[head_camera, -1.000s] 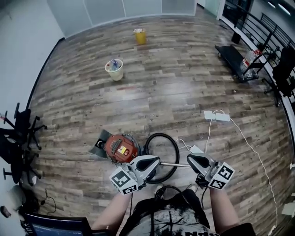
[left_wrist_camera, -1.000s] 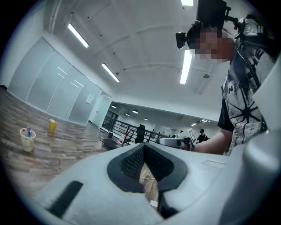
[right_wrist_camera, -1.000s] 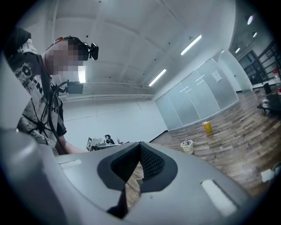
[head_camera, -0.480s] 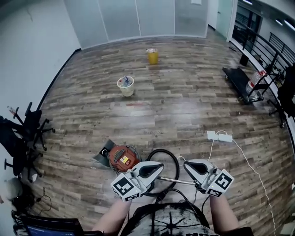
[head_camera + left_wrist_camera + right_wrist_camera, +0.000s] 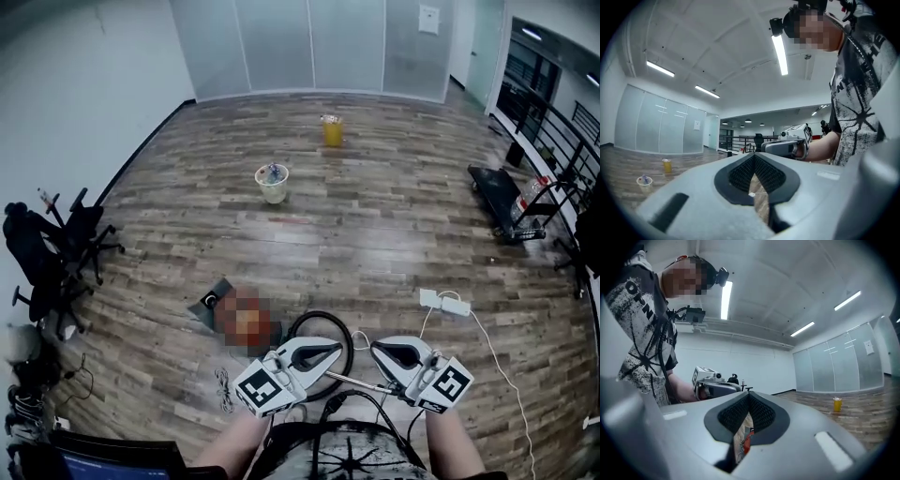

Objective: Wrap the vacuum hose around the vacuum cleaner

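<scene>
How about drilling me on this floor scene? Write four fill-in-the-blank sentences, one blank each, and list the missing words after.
1. The jaws of the left gripper and the right gripper are both ____.
2. The hose curled on the wooden floor is ____ in colour.
3. Beyond the white bucket stands a ____ container.
4. The power strip lies nearer the ____ gripper.

Missing words: shut; black; yellow; right.

Wood-grain floor [image 5: 375, 216] planks carry a soft sheen. At six o'clock the black hose [image 5: 319, 314] looks like smooth plastic, perhaps ribbed. Left gripper [image 5: 754, 161] and right gripper [image 5: 749, 399] shells are matt grey plastic; pads [image 5: 740, 173] finely cross-hatched black.
</scene>
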